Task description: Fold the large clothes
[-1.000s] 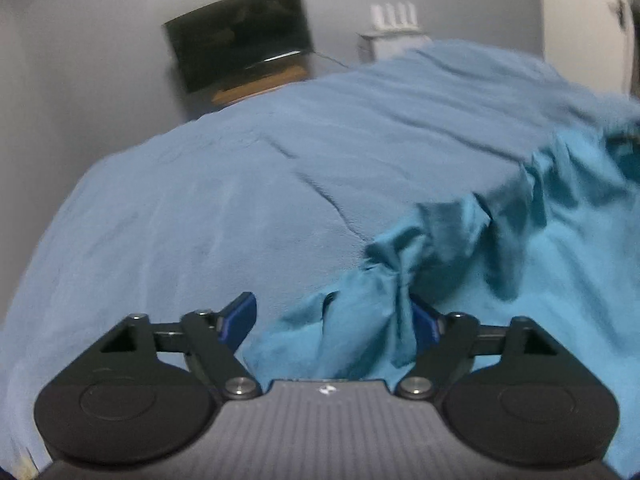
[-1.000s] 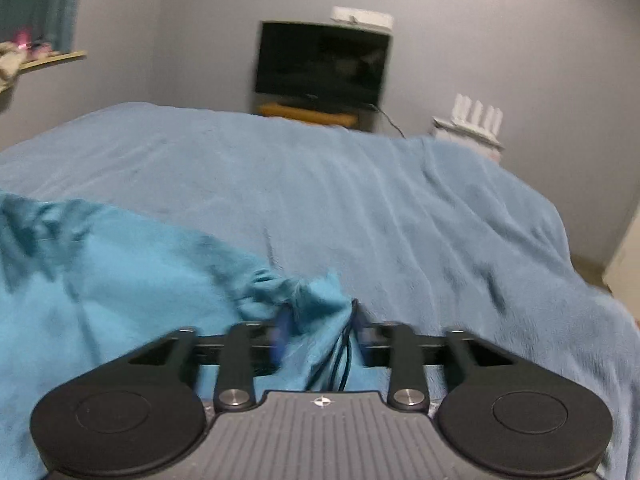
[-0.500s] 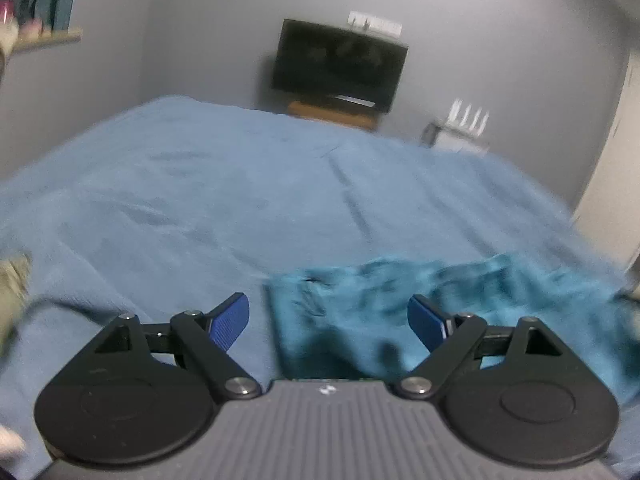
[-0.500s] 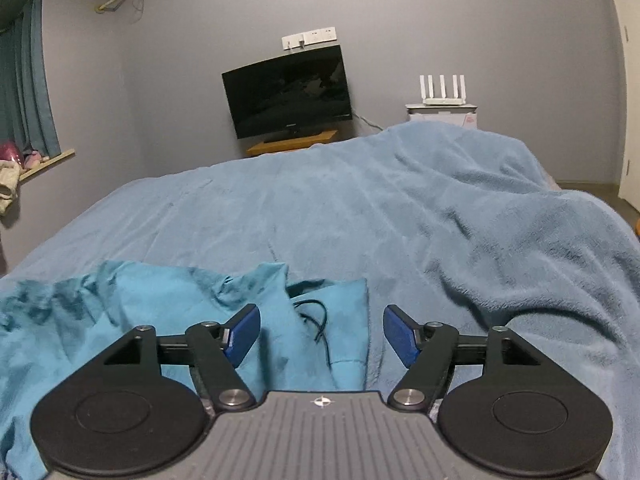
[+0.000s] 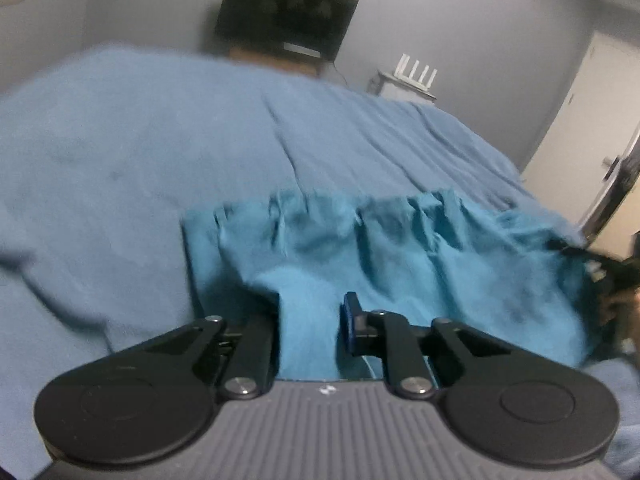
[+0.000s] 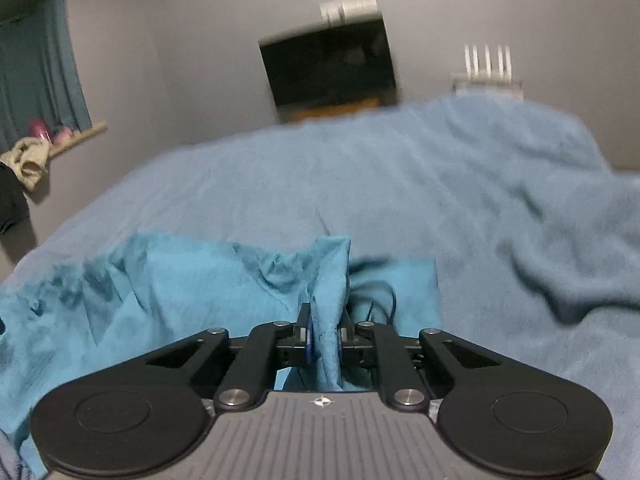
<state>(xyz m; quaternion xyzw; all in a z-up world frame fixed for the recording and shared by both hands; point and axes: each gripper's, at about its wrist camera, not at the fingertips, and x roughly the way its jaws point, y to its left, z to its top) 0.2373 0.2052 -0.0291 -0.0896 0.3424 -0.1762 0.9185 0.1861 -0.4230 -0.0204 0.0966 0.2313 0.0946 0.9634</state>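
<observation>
A teal garment (image 5: 392, 256) lies crumpled along the near edge of a bed with a blue blanket (image 5: 160, 152). My left gripper (image 5: 310, 320) is shut on a fold at the garment's left end. In the right wrist view the same garment (image 6: 160, 292) spreads to the left, and my right gripper (image 6: 324, 340) is shut on a bunched fold at its right end. A thin black cord (image 6: 384, 300) lies on the cloth just right of the right gripper. The right gripper and the hand holding it show blurred at the far right of the left wrist view (image 5: 616, 280).
The blue blanket (image 6: 440, 184) covers the whole bed and bunches in a ridge at the right (image 6: 560, 264). A dark TV (image 6: 328, 68) and a white router (image 6: 486, 68) stand against the far wall. A curtained window (image 6: 36, 56) is at left, a door (image 5: 592, 128) at right.
Both grippers were open over the garment half a second ago. Both have now closed on folds of the teal cloth, one at each end. Both views are blurred by motion.
</observation>
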